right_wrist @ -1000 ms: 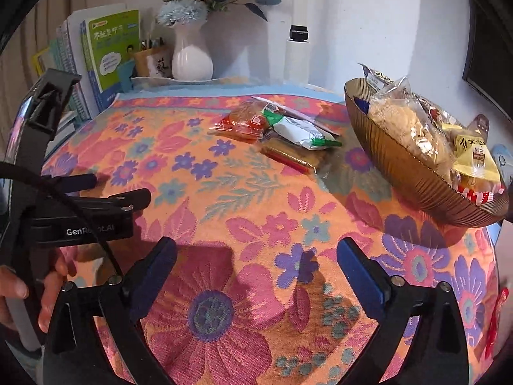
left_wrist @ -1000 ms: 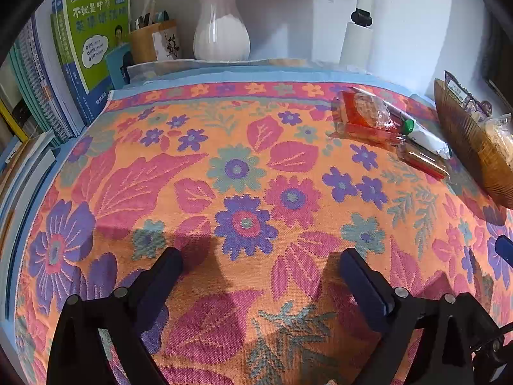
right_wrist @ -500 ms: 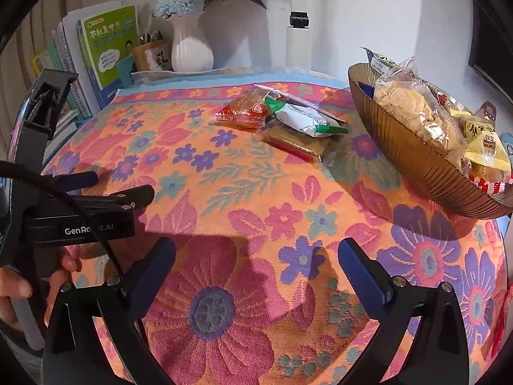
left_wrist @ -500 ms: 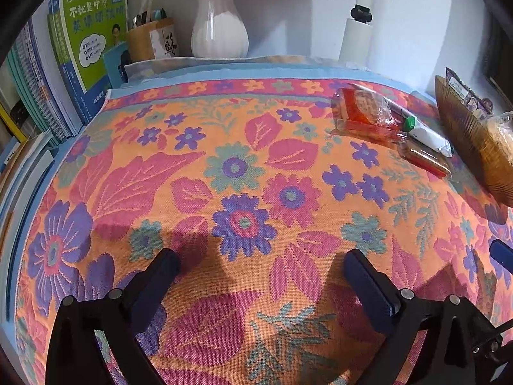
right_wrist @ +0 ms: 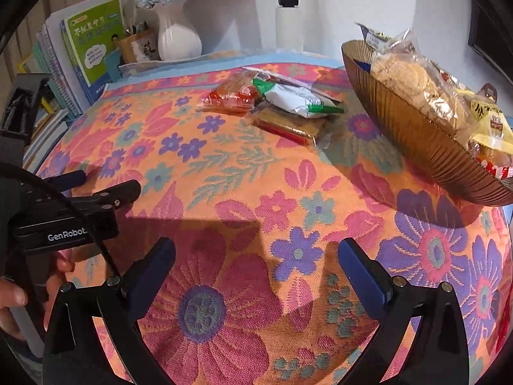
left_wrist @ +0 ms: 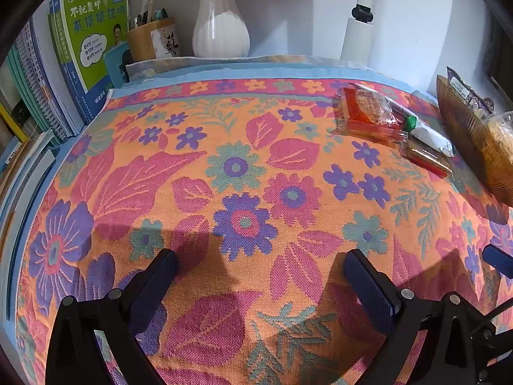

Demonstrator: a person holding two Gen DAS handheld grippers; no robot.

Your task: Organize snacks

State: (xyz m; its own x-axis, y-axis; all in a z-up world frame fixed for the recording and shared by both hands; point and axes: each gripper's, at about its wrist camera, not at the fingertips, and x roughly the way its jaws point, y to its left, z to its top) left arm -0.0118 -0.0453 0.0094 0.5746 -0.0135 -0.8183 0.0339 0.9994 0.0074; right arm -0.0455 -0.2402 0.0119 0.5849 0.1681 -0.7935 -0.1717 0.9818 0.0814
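Both grippers (left_wrist: 258,269) (right_wrist: 256,256) have black frames, silver screws and ribbed dark-blue pads (right_wrist: 364,276). Left body: white "GenRobot" marking, black cable (right_wrist: 64,202). Bare-skinned hand (right_wrist: 12,298).

Floral tablecloth (right_wrist: 256,192); snack packets (right_wrist: 282,102), brown bowl (right_wrist: 426,147), perhaps wicker.

Three snack packets (right_wrist: 275,102) clustered flat on cloth beside snack-filled brown bowl (right_wrist: 416,134).
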